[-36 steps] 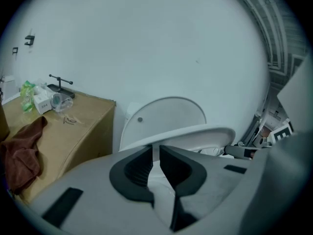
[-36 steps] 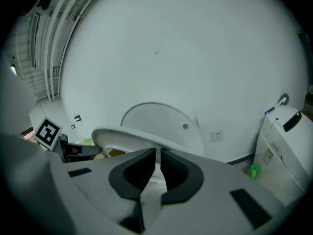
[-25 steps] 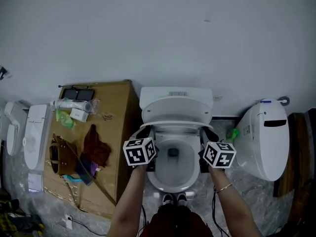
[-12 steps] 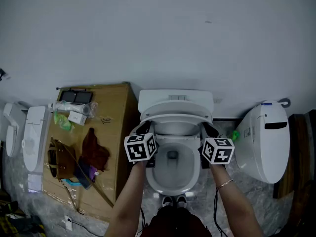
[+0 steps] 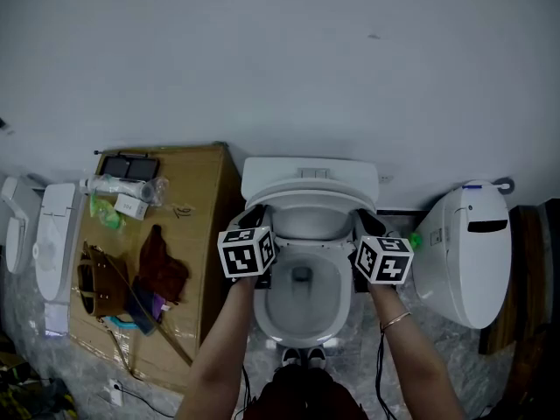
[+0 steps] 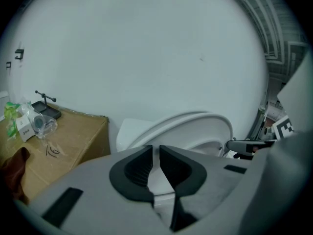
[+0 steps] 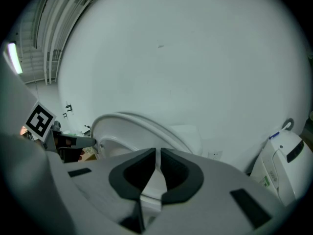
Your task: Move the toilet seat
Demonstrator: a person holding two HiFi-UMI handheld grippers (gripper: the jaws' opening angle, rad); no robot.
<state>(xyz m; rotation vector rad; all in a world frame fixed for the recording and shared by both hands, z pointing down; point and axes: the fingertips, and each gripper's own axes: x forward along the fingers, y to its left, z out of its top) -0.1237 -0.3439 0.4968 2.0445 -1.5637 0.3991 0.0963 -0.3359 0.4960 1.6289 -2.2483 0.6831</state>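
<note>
- The left gripper point(image 5: 255, 216) is pinching the left edge of the white toilet seat point(image 5: 311, 202), its jaws nearly together.
- The right gripper point(image 5: 367, 220) is pinching the right edge likewise.
- The toilet seat is tilting, partly raised, above the toilet bowl point(image 5: 302, 326).
- A cardboard box point(image 5: 199, 201) is sitting just left of it.

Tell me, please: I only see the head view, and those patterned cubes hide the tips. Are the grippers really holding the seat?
Observer: Yes. The left gripper view shows the left gripper shut on the edge of the seat.
Operator: And the right one?
Observer: Same: its own view shows the right gripper shut on the opposite edge.
Operator: Is the seat lying flat?
Observer: No. From the side it slants up toward the wall.
</note>
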